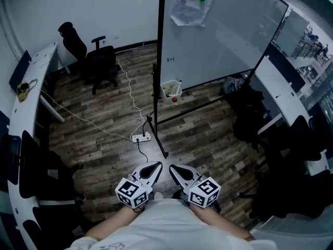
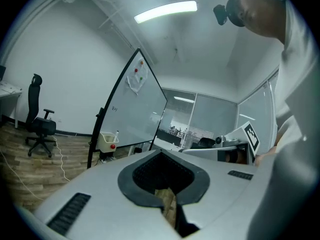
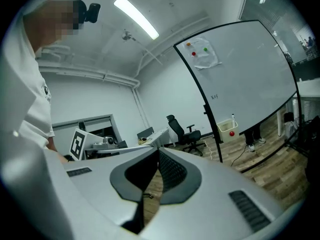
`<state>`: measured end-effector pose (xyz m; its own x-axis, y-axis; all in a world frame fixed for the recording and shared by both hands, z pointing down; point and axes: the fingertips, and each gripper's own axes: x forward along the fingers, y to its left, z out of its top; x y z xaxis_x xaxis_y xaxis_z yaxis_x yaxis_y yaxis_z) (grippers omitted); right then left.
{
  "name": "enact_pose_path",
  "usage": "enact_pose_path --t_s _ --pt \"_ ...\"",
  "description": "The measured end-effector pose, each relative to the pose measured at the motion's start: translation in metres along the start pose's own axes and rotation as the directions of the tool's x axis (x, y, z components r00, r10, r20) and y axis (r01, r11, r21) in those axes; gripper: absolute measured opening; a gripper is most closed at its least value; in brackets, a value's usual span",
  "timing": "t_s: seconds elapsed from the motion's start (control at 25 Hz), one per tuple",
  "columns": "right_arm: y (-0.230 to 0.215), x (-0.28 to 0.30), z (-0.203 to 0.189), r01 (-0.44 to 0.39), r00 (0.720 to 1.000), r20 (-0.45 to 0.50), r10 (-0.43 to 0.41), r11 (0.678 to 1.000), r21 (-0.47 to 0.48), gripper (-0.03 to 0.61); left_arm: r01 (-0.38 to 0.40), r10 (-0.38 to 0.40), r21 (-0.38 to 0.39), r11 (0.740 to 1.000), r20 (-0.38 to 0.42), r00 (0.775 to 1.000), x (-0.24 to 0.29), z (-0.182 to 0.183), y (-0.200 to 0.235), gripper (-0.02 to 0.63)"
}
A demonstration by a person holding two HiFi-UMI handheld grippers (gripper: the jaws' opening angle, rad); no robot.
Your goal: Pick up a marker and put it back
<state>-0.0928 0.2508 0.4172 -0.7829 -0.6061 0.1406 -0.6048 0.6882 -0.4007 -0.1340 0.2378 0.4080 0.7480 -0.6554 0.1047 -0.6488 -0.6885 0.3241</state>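
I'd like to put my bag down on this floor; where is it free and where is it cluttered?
Barest: the wood floor just this side of the whiteboard's base bar, and the patch between the left desk and the white cable. Crowded: the power strip at the stand's foot, the office chair, dark bags at right.

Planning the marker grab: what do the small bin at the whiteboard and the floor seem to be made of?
Bin: probably moulded plastic, going by its cream colour, matte surface, thin walls and plain rim.
Floor: wood-look planks, possibly laminate or vinyl, with streaky grey-brown grain, visible seams and little sheen.
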Motion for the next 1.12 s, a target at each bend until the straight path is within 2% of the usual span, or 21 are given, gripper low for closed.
enact_pose_path --t_s 0.36,0.64,1.12 --pt "-0.029 0.032 0.021 -0.058 0.998 -0.033 0.057 0.997 -0.047 0.011 -0.074 0.075 -0.007 0.997 0.015 0.997 0.027 0.014 0.032 0.005" --pt "-0.077 0.038 0.043 -0.079 0.996 -0.049 0.076 0.994 -0.078 0.011 -0.082 0.082 -0.001 0.997 0.017 0.997 0.08 0.024 0.04 0.005" --pt "-0.171 0.024 0.09 -0.139 0.989 -0.058 0.136 0.989 -0.059 0.012 -0.139 0.14 -0.011 0.99 0.022 0.99 0.183 0.04 0.045 0.005"
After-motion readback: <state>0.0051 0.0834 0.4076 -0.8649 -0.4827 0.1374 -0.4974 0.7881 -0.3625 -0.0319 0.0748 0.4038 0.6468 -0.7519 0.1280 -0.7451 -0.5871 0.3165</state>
